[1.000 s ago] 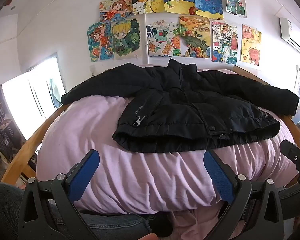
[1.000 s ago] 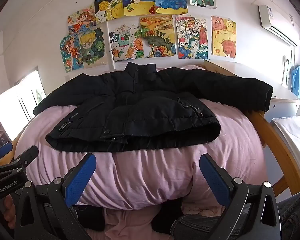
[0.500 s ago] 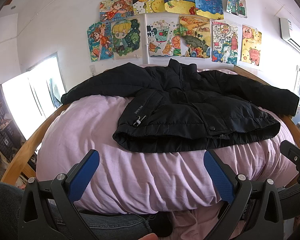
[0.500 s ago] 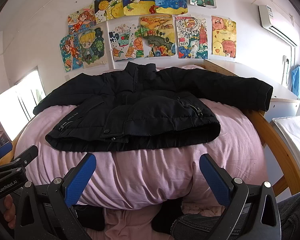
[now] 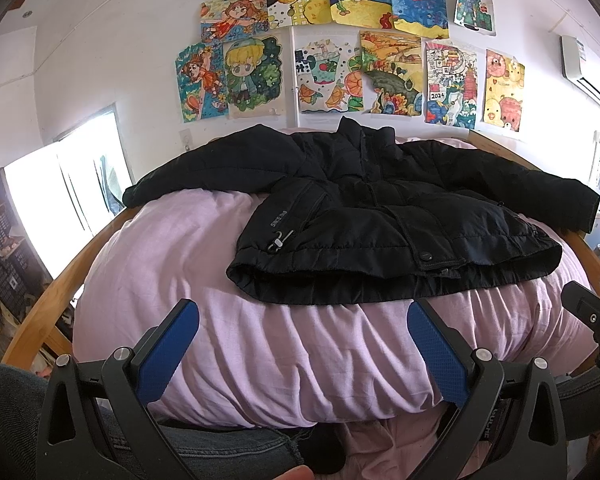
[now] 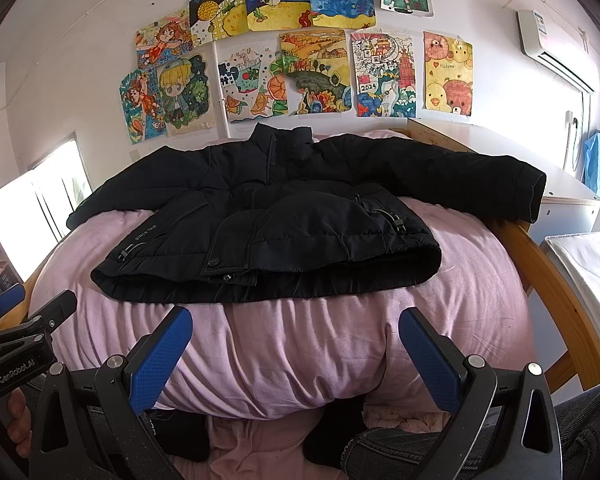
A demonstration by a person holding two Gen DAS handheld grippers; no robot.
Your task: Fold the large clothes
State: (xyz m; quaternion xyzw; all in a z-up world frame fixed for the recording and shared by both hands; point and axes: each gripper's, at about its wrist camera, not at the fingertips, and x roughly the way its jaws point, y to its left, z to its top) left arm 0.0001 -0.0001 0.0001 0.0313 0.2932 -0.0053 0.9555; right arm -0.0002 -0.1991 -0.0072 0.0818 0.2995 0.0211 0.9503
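A black padded jacket [image 5: 380,224] lies flat on a pink bedcover [image 5: 188,264], front up, collar toward the wall, both sleeves spread out sideways. It also shows in the right wrist view [image 6: 284,224]. My left gripper [image 5: 303,324] is open and empty, held short of the jacket's hem above the near edge of the bed. My right gripper [image 6: 296,330] is open and empty, also short of the hem. Each gripper shows at the edge of the other's view.
A wooden bed frame [image 6: 556,280] runs along both sides of the pink bedcover [image 6: 340,340]. Children's drawings [image 5: 340,40] cover the wall behind. A window [image 5: 60,200] is at the left, a white cabinet [image 6: 560,196] and air conditioner [image 6: 556,48] at the right. The person's knees are below.
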